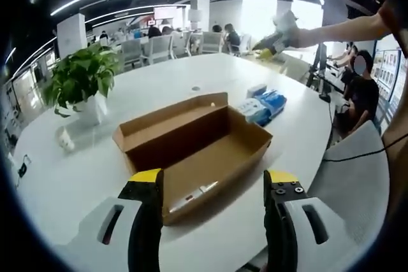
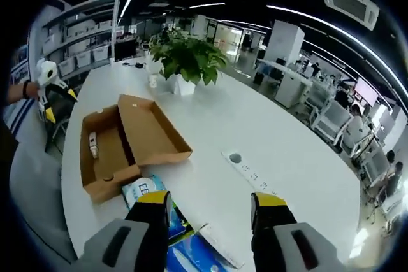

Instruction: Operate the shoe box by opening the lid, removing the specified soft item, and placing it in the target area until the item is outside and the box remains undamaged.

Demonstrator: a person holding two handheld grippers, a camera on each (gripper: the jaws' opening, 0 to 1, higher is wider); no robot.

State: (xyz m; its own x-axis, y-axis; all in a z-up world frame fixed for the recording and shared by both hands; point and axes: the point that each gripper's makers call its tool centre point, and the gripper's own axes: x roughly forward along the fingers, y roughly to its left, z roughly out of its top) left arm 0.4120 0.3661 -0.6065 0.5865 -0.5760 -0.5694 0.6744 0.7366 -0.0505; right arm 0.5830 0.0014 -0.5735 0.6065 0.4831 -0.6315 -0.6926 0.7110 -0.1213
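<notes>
Lying open on the white counter (image 1: 95, 176), the brown shoe box (image 1: 197, 151) has its lid (image 1: 169, 119) folded back flat beside the tray. In the left gripper view the left gripper (image 1: 213, 189) hangs just in front of the box's near corner, its yellow-tipped jaws spread wide with nothing between them; a small pale item (image 1: 194, 195) rests on the box floor near that corner. Beyond the box lie blue and white packets (image 1: 262, 105), and a potted plant (image 1: 80, 81) stands to the left. An outstretched arm reaches across the top right, holding the right gripper (image 1: 280, 36) well above the counter.

From the right gripper view the same box (image 2: 111, 151) sits farther off, lid (image 2: 153, 128) open toward the plant (image 2: 188, 58). The right gripper (image 2: 210, 211) is also spread apart and empty, poised above the blue packets (image 2: 150, 199). A power strip (image 2: 255, 173) lies on the counter here, and the left gripper (image 2: 48, 87) appears at the left edge.
</notes>
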